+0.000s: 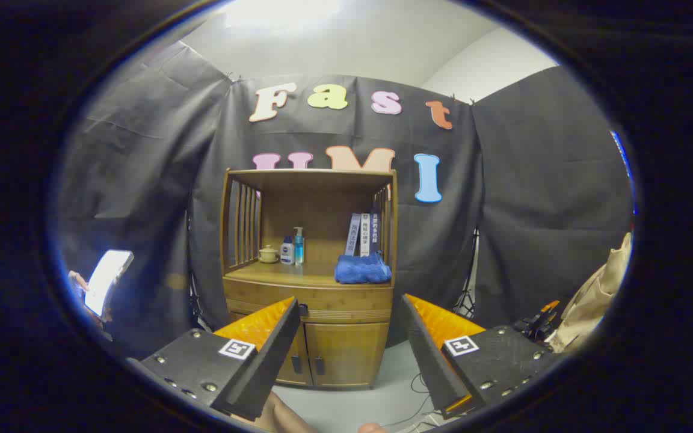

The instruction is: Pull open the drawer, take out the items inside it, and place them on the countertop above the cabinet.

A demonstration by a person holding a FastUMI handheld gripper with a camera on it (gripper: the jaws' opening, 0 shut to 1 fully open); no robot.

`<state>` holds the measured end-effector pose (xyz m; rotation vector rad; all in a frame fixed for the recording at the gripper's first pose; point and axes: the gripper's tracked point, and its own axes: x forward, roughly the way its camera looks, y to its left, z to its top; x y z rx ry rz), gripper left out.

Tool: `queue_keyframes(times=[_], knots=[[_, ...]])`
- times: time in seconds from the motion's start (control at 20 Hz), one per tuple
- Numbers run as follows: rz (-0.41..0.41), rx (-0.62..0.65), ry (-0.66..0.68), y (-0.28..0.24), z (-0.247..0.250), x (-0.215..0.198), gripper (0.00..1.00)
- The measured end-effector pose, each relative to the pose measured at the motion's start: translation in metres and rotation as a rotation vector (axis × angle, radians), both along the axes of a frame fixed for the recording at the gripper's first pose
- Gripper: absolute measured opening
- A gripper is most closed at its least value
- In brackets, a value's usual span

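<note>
Tool [349,343] spread wide, gripping nothing; we are facing the wooden bamboo cabinet [310,337] from well back, lining up on its closed drawer [313,305] below the table [286,275].

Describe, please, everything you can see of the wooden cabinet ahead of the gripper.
The wooden cabinet stands upright against the black cloth wall, beyond the open gripper, untouched. It looks like bamboo or light wood: slatted sides, a roofed open shelf above the countertop, a shut drawer below, then two closed doors. On the countertop sit a small pot, two bottles, books and a folded blue towel.
</note>
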<state>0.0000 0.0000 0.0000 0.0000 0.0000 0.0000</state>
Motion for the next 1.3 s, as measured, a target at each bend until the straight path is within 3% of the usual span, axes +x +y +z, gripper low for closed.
queue_keyframes(times=[0.6, 0.9, 1.3], knots=[[0.082, -0.004, 0.008, 0.046, -0.015, 0.058, 0.99], [0.129, 0.015, 0.017, 0.090, -0.044, 0.137, 0.99], [0.128, 0.010, 0.062, 0.134, -0.113, 0.265, 0.99]])
